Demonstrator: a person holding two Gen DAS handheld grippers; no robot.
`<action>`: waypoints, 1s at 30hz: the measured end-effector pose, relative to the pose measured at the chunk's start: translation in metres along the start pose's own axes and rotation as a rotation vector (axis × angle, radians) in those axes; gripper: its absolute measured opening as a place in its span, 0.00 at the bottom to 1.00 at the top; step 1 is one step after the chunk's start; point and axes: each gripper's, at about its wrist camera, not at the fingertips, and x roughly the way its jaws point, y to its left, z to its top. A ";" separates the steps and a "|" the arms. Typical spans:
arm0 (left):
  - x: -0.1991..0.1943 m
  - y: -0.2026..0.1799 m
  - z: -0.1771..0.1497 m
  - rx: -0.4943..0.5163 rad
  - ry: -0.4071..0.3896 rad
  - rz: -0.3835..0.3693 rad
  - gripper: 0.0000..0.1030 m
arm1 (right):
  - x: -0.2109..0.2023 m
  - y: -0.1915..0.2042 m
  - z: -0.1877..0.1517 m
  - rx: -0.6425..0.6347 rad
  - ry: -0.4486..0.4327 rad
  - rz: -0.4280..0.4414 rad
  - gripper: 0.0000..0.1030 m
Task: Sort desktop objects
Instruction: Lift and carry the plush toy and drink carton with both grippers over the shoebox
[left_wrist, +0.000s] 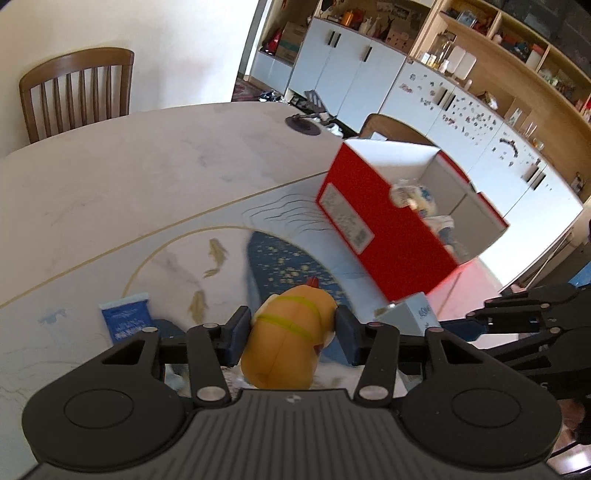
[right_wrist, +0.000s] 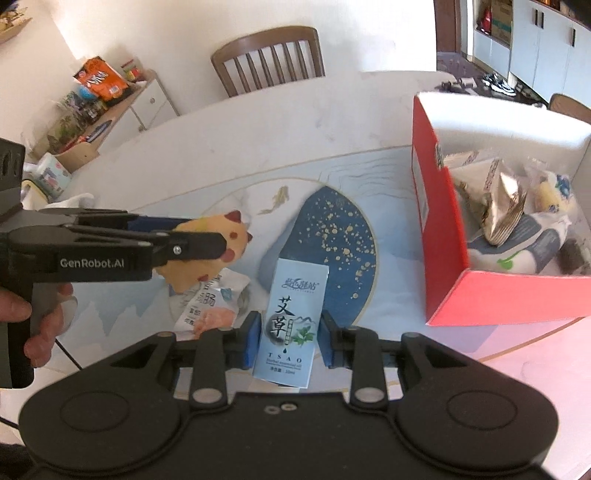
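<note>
My left gripper (left_wrist: 291, 328) is shut on a yellow rubber chicken toy (left_wrist: 288, 339) and holds it above the mat; it also shows in the right wrist view (right_wrist: 207, 254). My right gripper (right_wrist: 288, 339) is shut on a light-blue carton of herbal oil (right_wrist: 291, 317), whose end shows in the left wrist view (left_wrist: 410, 314). A red open box (left_wrist: 391, 229) stands on the mat to the right; in the right wrist view (right_wrist: 439, 236) it holds several packets and a soft toy (right_wrist: 517, 229).
A snack packet (right_wrist: 207, 306) lies on the mat under the chicken. A small blue packet (left_wrist: 125, 321) lies at left. The printed mat (right_wrist: 332, 229) covers a white table (left_wrist: 110, 177). Wooden chairs (right_wrist: 269, 55) stand behind, and cabinets line the wall.
</note>
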 end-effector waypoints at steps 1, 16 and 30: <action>-0.004 -0.004 0.000 -0.003 -0.005 -0.005 0.47 | -0.005 -0.001 0.000 -0.002 -0.006 0.000 0.30; -0.026 -0.061 0.013 0.041 -0.057 -0.027 0.47 | -0.052 -0.024 0.002 0.009 -0.081 -0.066 0.30; -0.008 -0.115 0.036 0.124 -0.084 -0.064 0.47 | -0.084 -0.072 0.006 0.033 -0.143 -0.111 0.30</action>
